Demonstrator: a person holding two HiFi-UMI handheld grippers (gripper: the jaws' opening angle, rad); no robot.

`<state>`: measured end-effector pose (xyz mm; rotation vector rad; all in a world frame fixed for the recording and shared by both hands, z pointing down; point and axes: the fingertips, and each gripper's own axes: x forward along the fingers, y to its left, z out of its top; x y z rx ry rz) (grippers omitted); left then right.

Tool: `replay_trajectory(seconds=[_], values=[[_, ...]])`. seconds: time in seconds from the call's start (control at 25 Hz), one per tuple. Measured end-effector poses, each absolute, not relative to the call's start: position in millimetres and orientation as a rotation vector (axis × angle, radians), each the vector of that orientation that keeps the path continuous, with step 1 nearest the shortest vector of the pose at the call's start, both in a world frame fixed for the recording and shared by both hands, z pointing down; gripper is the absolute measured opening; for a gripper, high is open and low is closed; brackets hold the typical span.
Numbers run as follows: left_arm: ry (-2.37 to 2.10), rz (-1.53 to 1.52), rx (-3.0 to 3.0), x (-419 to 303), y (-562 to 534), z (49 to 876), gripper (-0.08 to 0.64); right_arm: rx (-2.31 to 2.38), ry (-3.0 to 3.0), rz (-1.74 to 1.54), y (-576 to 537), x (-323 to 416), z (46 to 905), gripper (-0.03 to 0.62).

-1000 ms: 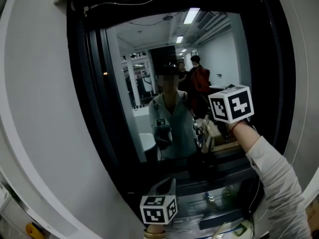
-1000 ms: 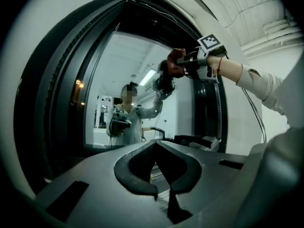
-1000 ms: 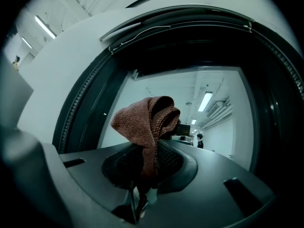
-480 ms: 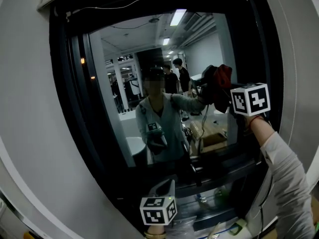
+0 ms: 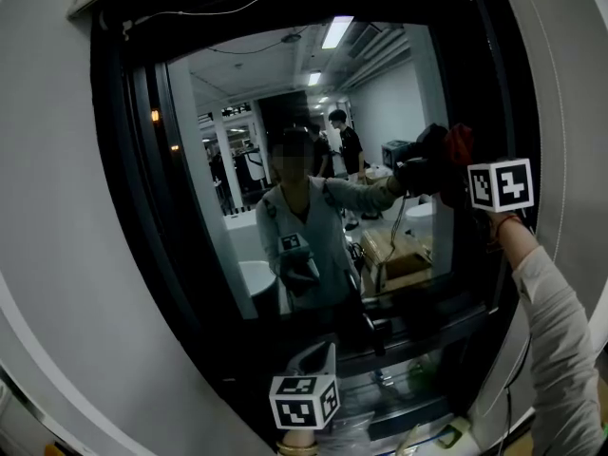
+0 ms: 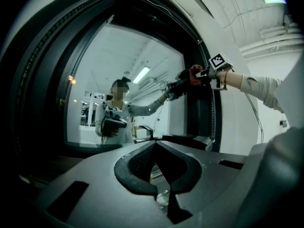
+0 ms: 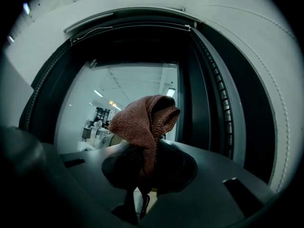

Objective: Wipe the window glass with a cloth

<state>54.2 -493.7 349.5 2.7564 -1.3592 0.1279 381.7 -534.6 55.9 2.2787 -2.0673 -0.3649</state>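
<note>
Cloth [image 7: 142, 122], pinched in the closed jaws of the right gripper [image 7: 142, 163], is at the right edge of the window glass [image 5: 285, 93], so wiping seems in hand and next needs a firm sweep across, while the left gripper [image 6: 159, 170], below the glass, has jaws together, empty.

sleeve [image 5: 556, 340]: pale grey | left cube [image 5: 303, 401], right cube [image 5: 501, 185]: white, black squares | jaws: dark grey
</note>
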Motion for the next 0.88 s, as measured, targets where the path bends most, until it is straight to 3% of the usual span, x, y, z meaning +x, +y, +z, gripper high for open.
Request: replay_trajectory(seconds=[0.4, 0.88], values=[[-1.382, 0.119, 2.737, 34, -491, 352, 0.005, 2.208, -2.156, -0.439, -511, 324, 55, 0.055], [-1.497, 0.098, 2.670, -23, -478, 356, 0.005, 1.680, -2.631, -0.505, -489, 117, 88, 0.055]])
